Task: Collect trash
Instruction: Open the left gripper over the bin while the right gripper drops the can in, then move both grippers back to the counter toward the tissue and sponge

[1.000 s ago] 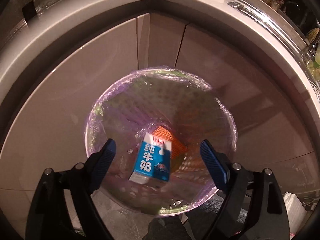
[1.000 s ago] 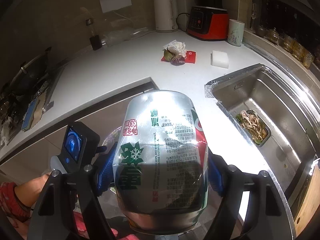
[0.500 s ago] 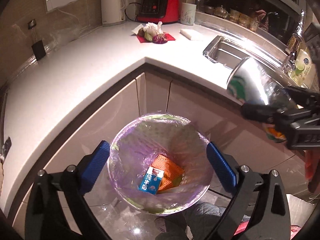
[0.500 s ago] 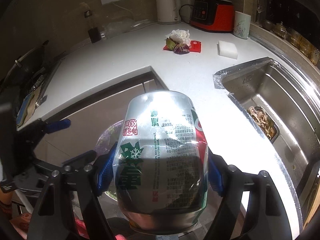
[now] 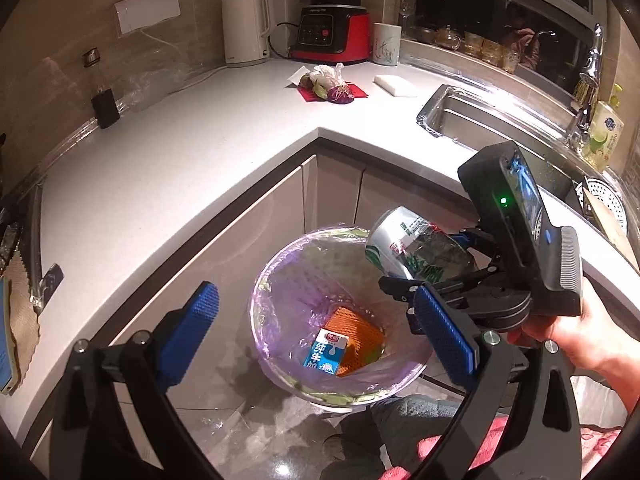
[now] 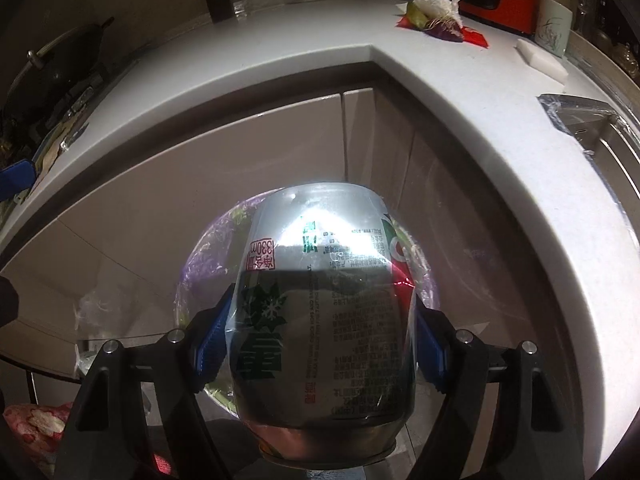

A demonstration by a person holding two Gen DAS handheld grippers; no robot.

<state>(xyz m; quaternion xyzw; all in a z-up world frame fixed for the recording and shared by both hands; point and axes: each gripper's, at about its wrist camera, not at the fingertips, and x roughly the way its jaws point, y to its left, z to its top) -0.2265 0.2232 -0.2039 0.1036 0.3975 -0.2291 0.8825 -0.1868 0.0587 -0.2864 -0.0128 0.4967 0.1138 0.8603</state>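
1. My right gripper (image 6: 320, 344) is clamped on a silver can (image 6: 324, 312), one blue pad pressing each side of it; green and red print runs down its wall.
2. In the left wrist view the can (image 5: 416, 256) hangs tilted over the right rim of the bin (image 5: 276, 276), which stands on the floor against the cupboard doors under the inner corner of the worktop (image 5: 200, 152).
3. The bin is lined with a thin purple bag, and a blue-and-white milk carton (image 5: 324, 354) lies at the bottom, resting against an orange packet (image 5: 356, 332).
4. My left gripper (image 5: 316, 328) holds nothing, its fingers spread wide either side of the bin.
5. Near the worktop's back edge sit a pile of scraps (image 5: 328, 84) on red paper, a white kettle (image 5: 245, 28) and a red blender (image 5: 332, 28).
6. The sink (image 5: 480, 120) is set into the worktop's right stretch.
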